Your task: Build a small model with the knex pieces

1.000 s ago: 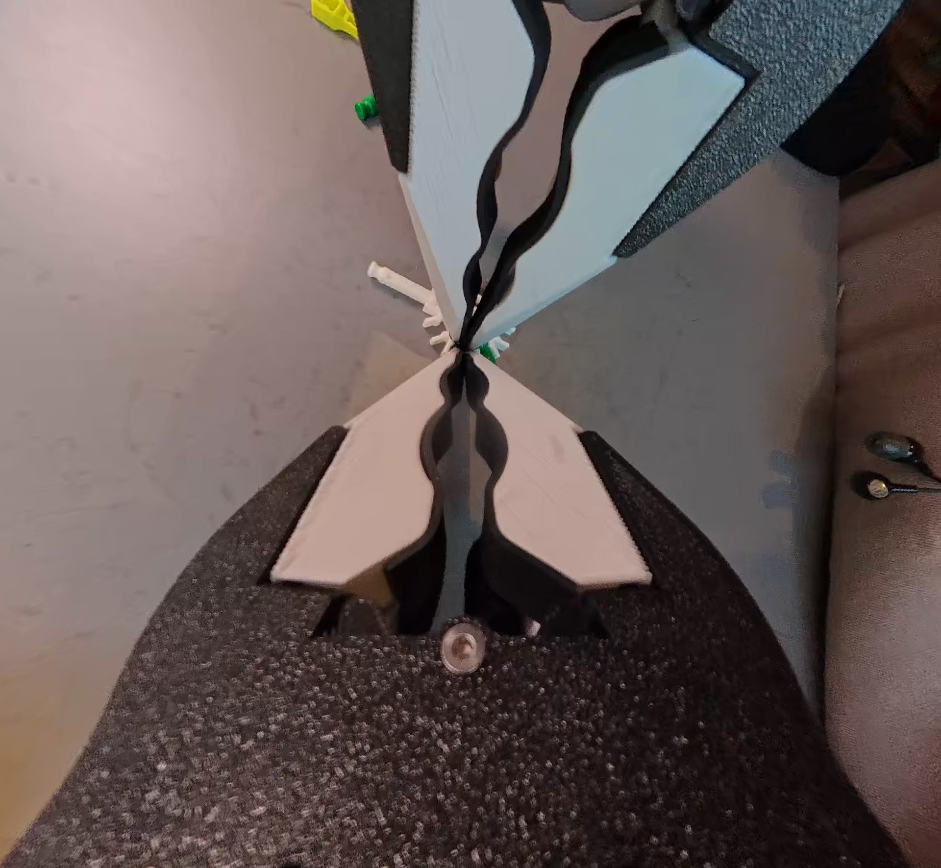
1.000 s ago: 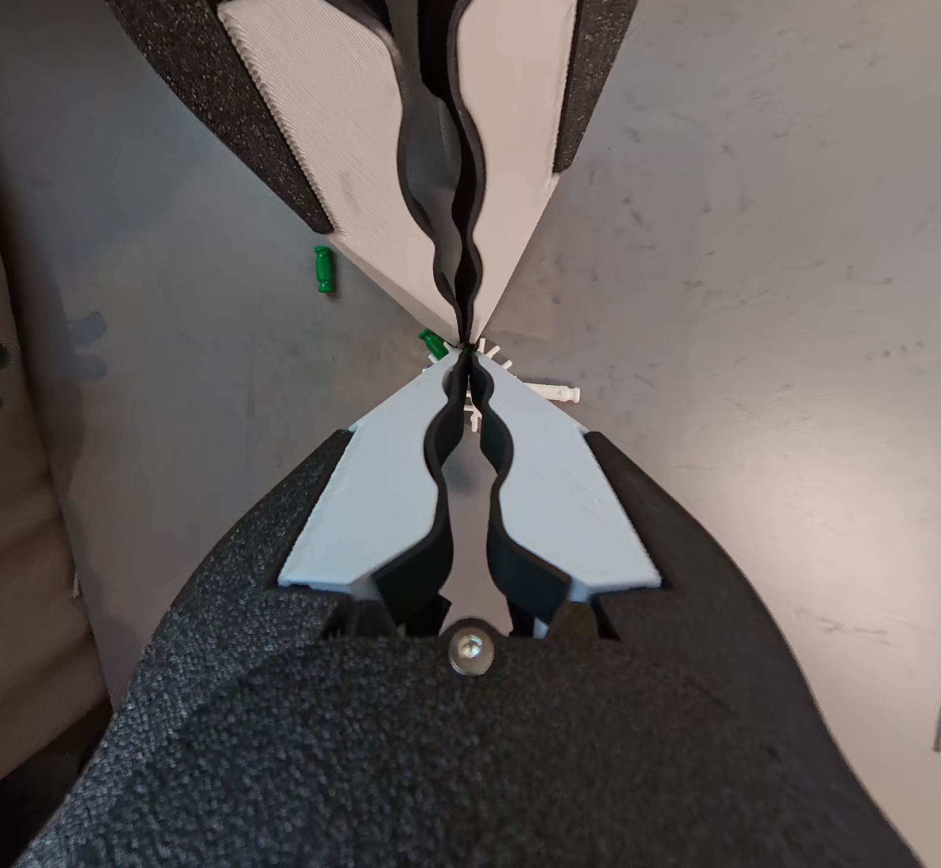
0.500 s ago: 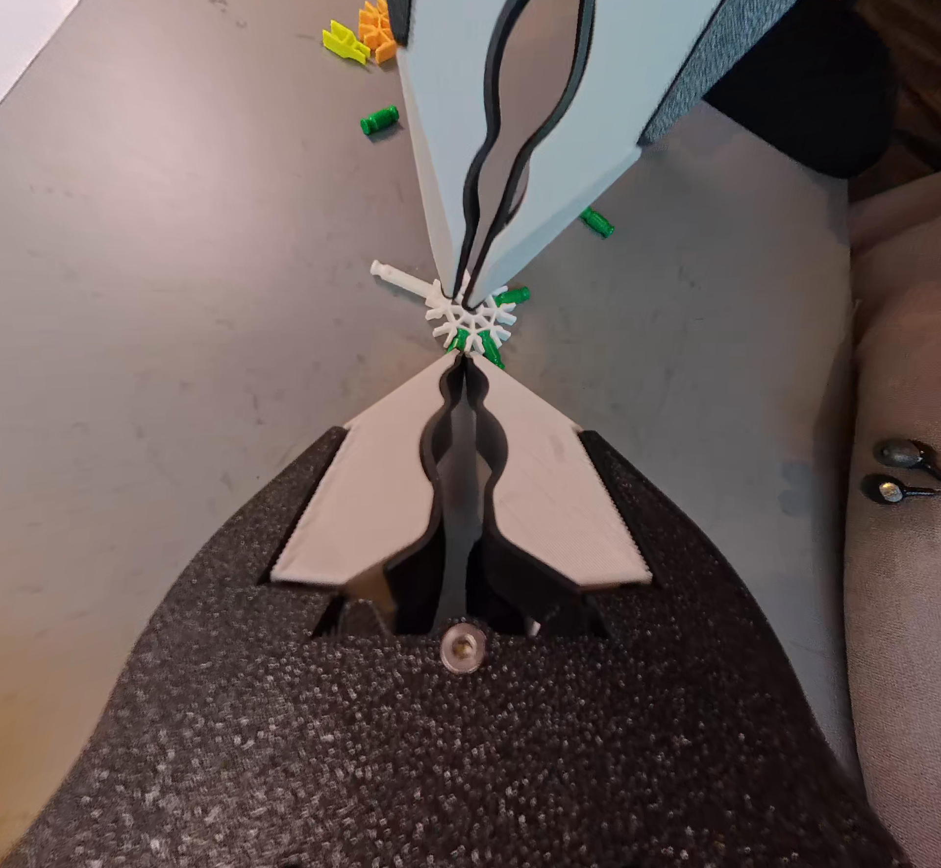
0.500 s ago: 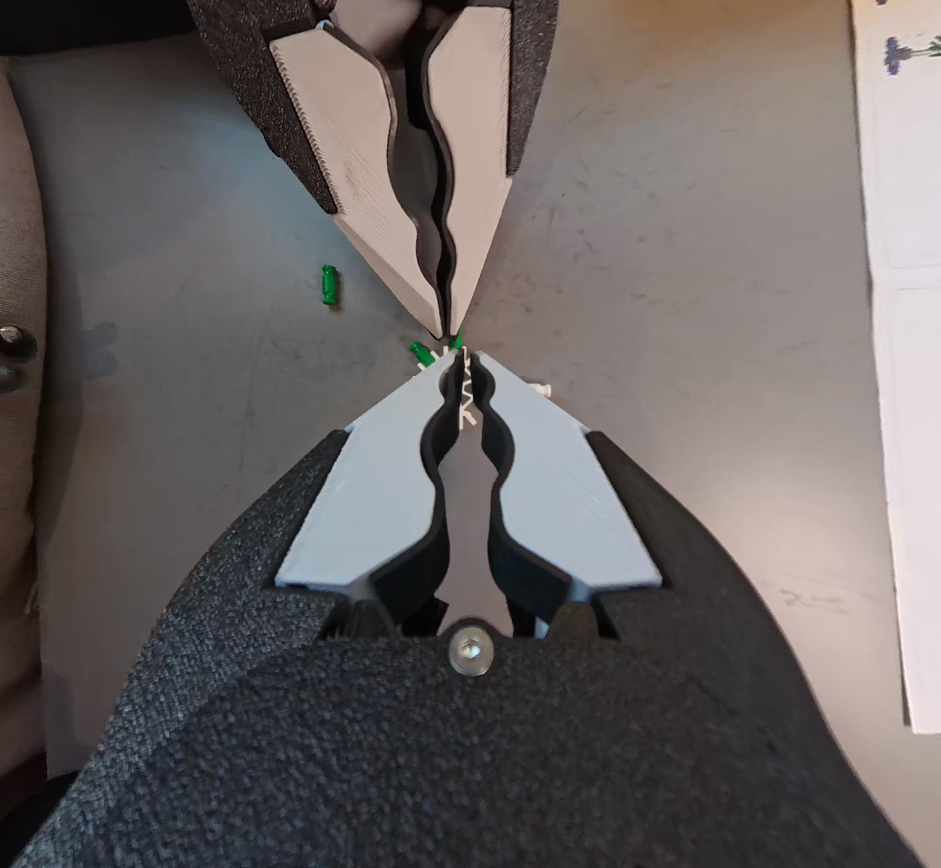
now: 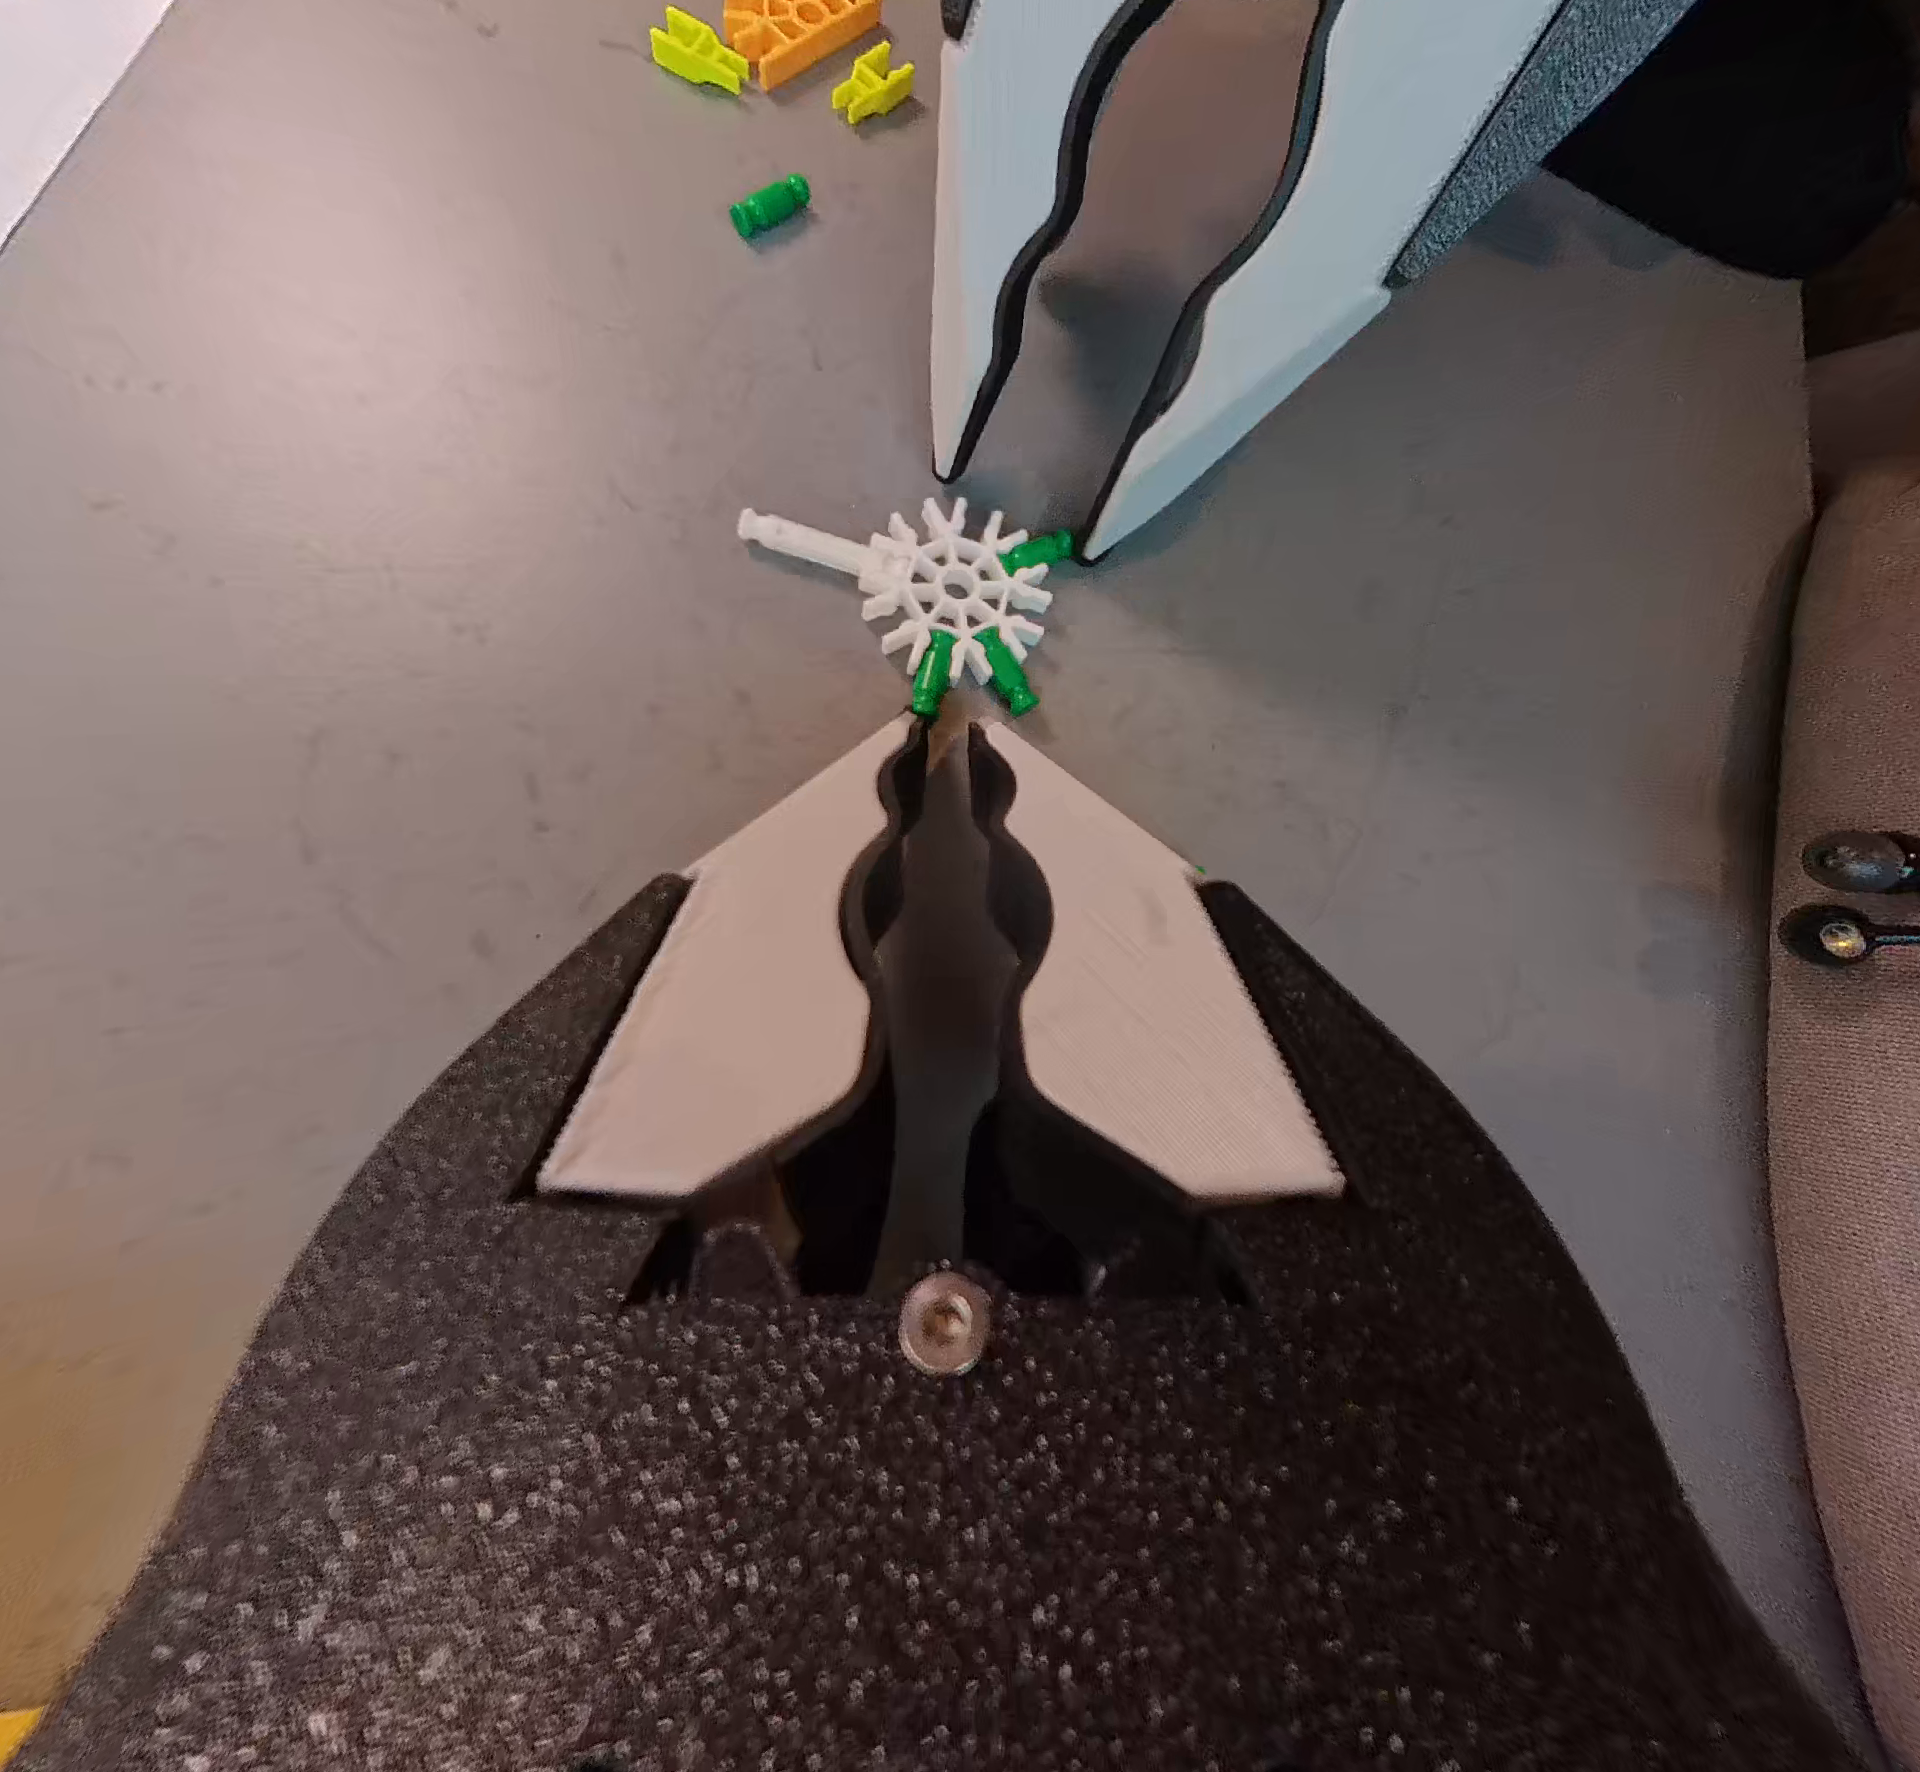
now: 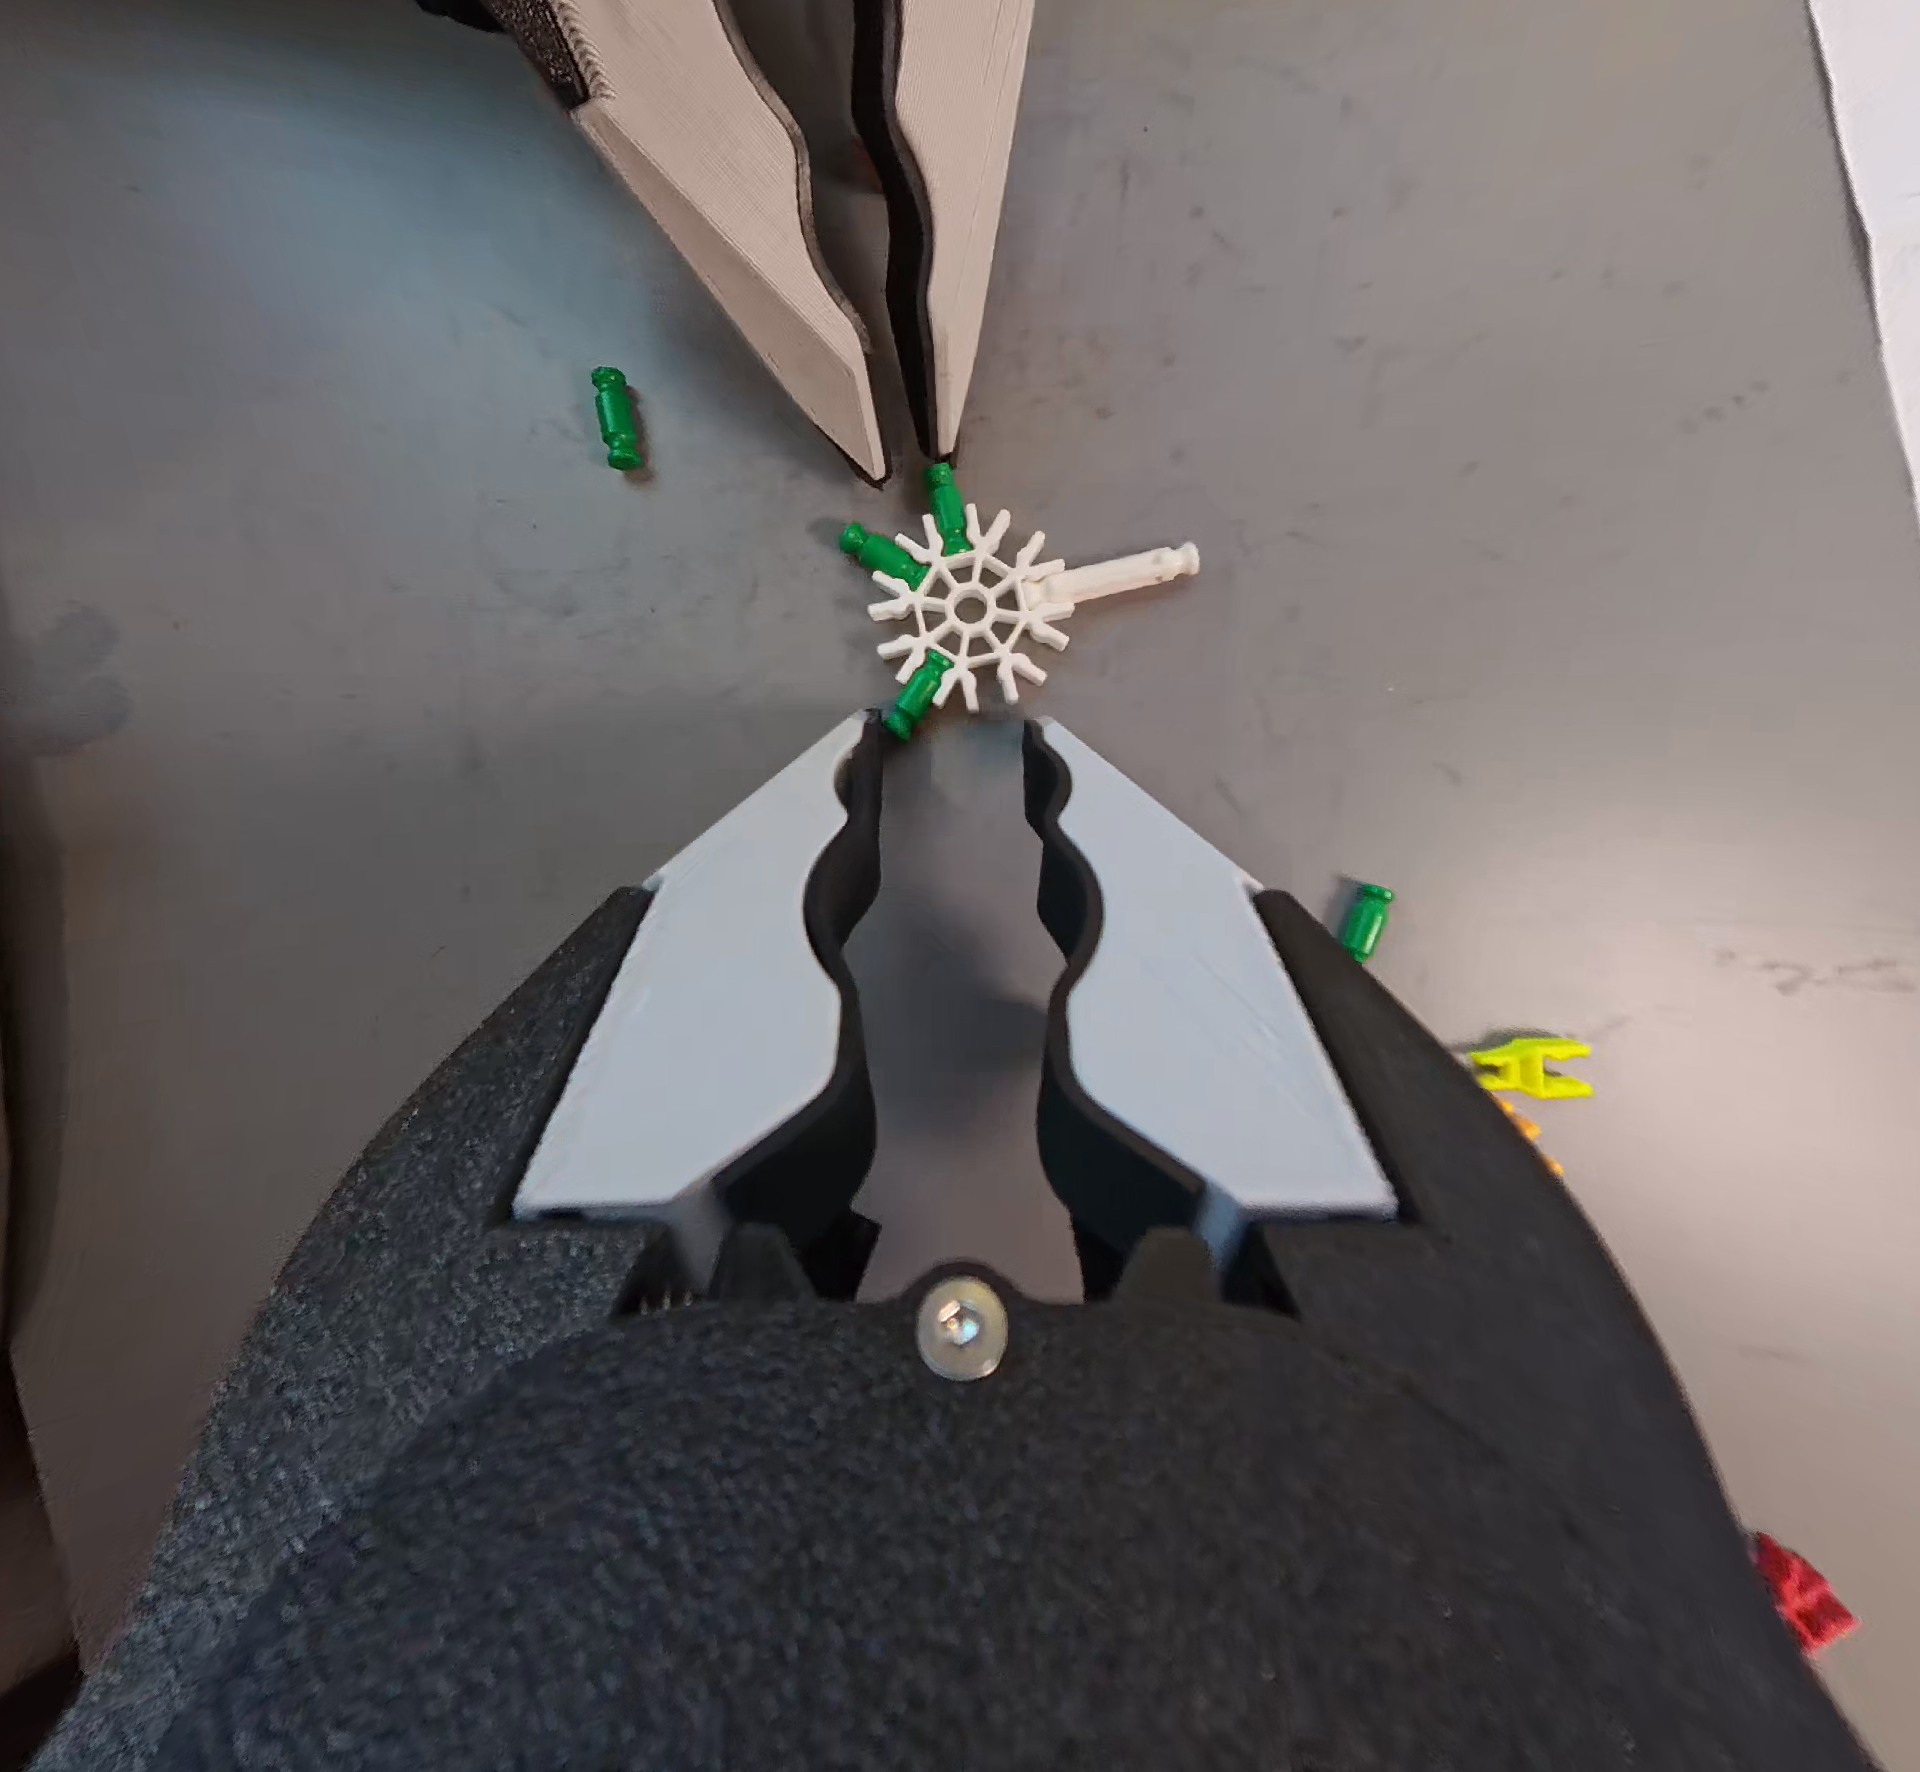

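Note:
A white snowflake-shaped connector (image 5: 954, 588) lies flat on the grey table (image 5: 364, 579). A white rod (image 5: 800, 538) and three short green rods are plugged into it. My left gripper (image 5: 948, 725), with beige fingers, is slightly open and empty, its tips just short of one green rod (image 5: 928, 678). My right gripper (image 6: 945, 723), with light-blue fingers, is open and empty on the opposite side of the connector (image 6: 969, 607). One of its fingertips (image 5: 1091, 548) is right next to another green rod (image 5: 1039, 550). Each gripper shows at the top of the other's view.
Loose green rods lie apart (image 5: 769, 208) (image 6: 615, 421) (image 6: 1364, 922). An orange connector (image 5: 800, 13) and yellow-green clips (image 5: 696, 55) sit at the far side. A red piece (image 6: 1803, 1608) and a white sheet (image 6: 1870, 60) are at the right. A brown cushion (image 5: 1860, 1203) borders the table. The tips of one gripper are about 5 cm away from the tips of the other.
Both grippers were shut tip to tip on the connector assembly. They have opened, let it go and drawn back, and it now lies on the table between them.

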### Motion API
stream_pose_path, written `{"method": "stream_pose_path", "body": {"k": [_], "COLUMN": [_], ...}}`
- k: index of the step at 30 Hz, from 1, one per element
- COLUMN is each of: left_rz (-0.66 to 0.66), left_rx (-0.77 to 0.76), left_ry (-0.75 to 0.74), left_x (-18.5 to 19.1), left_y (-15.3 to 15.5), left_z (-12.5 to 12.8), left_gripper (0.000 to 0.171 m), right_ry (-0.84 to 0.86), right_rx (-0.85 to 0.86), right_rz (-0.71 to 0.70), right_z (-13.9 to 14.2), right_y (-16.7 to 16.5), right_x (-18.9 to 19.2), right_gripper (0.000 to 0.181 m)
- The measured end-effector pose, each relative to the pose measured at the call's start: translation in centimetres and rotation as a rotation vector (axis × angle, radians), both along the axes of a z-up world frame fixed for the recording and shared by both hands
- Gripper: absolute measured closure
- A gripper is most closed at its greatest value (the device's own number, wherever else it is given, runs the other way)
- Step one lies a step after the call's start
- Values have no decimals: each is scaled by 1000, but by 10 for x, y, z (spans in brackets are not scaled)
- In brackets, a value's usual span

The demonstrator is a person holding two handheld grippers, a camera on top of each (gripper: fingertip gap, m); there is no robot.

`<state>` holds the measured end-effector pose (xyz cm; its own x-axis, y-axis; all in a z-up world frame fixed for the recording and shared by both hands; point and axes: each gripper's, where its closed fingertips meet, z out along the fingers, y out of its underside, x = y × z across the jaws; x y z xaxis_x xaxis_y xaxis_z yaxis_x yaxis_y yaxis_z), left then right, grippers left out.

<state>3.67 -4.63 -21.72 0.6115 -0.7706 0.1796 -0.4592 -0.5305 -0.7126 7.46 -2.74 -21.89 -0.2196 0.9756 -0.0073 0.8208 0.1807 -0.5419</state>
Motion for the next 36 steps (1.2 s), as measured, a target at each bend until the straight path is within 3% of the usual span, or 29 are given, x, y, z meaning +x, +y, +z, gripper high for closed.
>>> {"method": "stream_pose_path", "body": {"k": [7, 14, 26, 31, 36], "left_rz": [27, 44, -41, 103, 173], "left_rx": [9, 29, 29, 101, 187], "left_ry": [20, -41, -74, -12, 56], "left_x": [-7, -6, 10, -18, -31], "left_y": [-10, -12, -22, 2, 16], "left_z": [-1, 6, 9, 8, 8], "left_gripper": [168, 160, 164, 163, 156], "right_ry": [22, 38, 141, 188, 176], "right_rx": [18, -14, 72, 83, -10], "right_rz": [128, 149, 42, 2, 36], "right_z": [-1, 0, 3, 9, 8], "right_y": [-7, -16, 21, 32, 17], "right_x": [-9, -6, -11, -10, -5], "right_gripper": [172, 165, 173, 171, 149]}}
